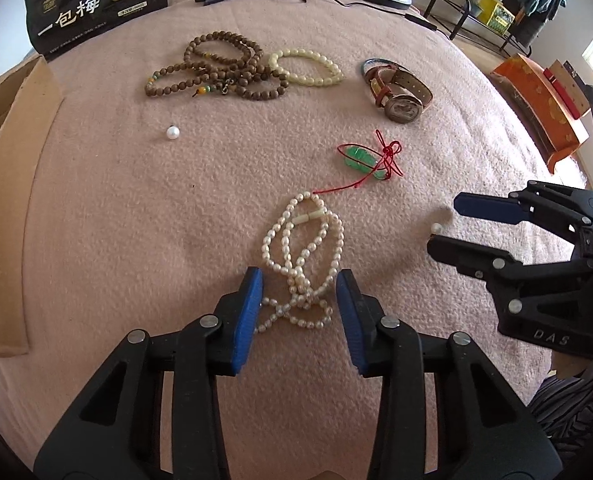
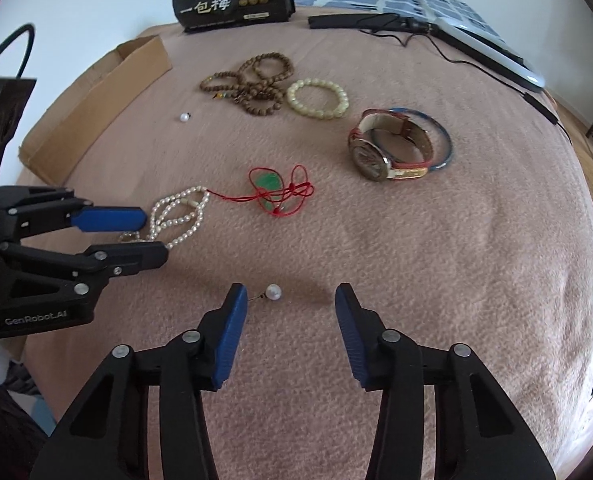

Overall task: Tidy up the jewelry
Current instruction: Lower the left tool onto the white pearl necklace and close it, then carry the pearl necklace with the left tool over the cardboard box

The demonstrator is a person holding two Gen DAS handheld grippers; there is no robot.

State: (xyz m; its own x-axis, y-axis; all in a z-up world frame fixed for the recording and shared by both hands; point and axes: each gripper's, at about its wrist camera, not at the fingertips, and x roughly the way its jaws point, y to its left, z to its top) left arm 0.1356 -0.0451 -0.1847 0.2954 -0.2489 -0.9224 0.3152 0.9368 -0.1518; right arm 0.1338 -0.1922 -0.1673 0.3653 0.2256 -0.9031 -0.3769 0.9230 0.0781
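1. Two hand-held grippers: the left hand-held gripper [image 1: 299,300] stands with jaws apart astride the pearl necklace [image 1: 302,256], pads not pressing; part of the strand is hidden behind its fingers.
2. The right hand-held gripper [image 2: 290,320] is likewise unclosed, a loose pearl [image 2: 274,292] lying between its fingertips.
3. Two loose pearls in all; the second pearl [image 1: 172,133] lies near the wooden beads [image 1: 220,68].
4. One watch [image 2: 392,152] partly covers a blue bangle [image 2: 442,136] on the pink blanket [image 2: 436,260].

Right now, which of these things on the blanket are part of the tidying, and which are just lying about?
Part of the job: pearl necklace, loose pearl, second pearl, wooden beads, pale bracelet, watch, bangle, jade pendant.

Lying about: black bag, cardboard, cable.
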